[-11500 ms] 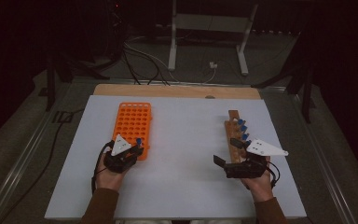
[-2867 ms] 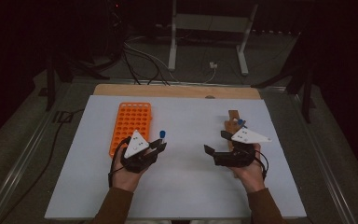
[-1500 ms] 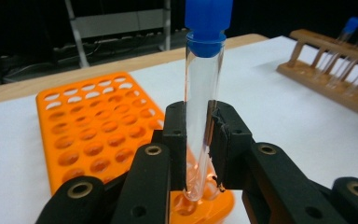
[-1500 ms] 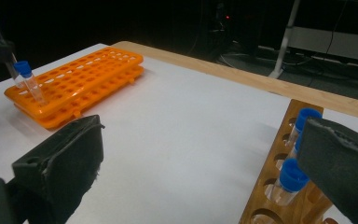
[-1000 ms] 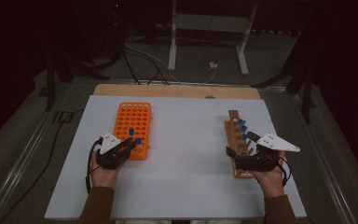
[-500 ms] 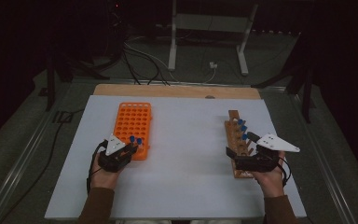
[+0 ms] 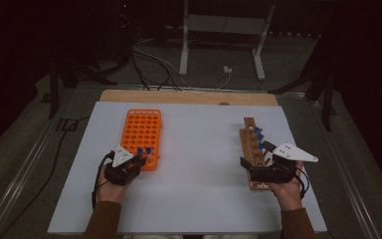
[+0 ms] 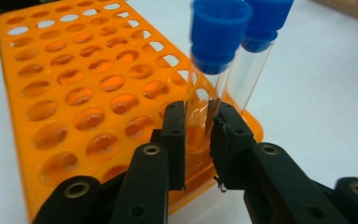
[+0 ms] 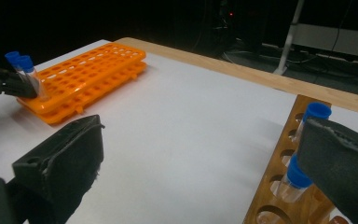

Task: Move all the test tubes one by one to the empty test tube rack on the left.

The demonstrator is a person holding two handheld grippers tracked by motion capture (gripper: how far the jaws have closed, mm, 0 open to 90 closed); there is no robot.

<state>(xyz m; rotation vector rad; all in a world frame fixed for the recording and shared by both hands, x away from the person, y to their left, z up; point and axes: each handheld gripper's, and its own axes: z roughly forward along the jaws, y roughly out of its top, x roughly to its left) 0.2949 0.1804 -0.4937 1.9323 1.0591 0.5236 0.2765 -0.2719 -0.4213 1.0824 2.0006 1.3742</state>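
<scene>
Setting: a person's two forearms reach in from the near edge of a white table (image 7: 199, 199), a black two-jaw gripper in each hand, the room around it dark

Left gripper (image 8: 198, 135): its jaws are closed narrow on the glass of a blue-capped tube (image 8: 209, 70), pinching it low on the body; in the high view it sits at the near right corner of the orange rack

Held tube: stands nearly upright with a slight tilt, its lower end in a hole at the rack's near edge; how deep it sits I cannot tell

Second tube (image 8: 256, 51): also blue-capped, just beside the held one, standing in the neighbouring hole at the rack's corner

Orange rack (image 7: 142, 132): a flat plastic grid of round holes on the left half of the table, its other holes open

Right gripper (image 7: 251, 169): jaws spread wide and holding nothing, seen from its own camera as two dark pads well apart; it hovers at the near end of the wooden rack

Wooden rack (image 7: 251, 144): a narrow strip with one row of holes, on the right half of the table, running away from the person

Tubes in the wooden rack (image 7: 258, 135): several with blue caps stand in the far and middle holes; the hole nearest the gripper looks vacant

Racks: well apart, bare white table between them
</scene>
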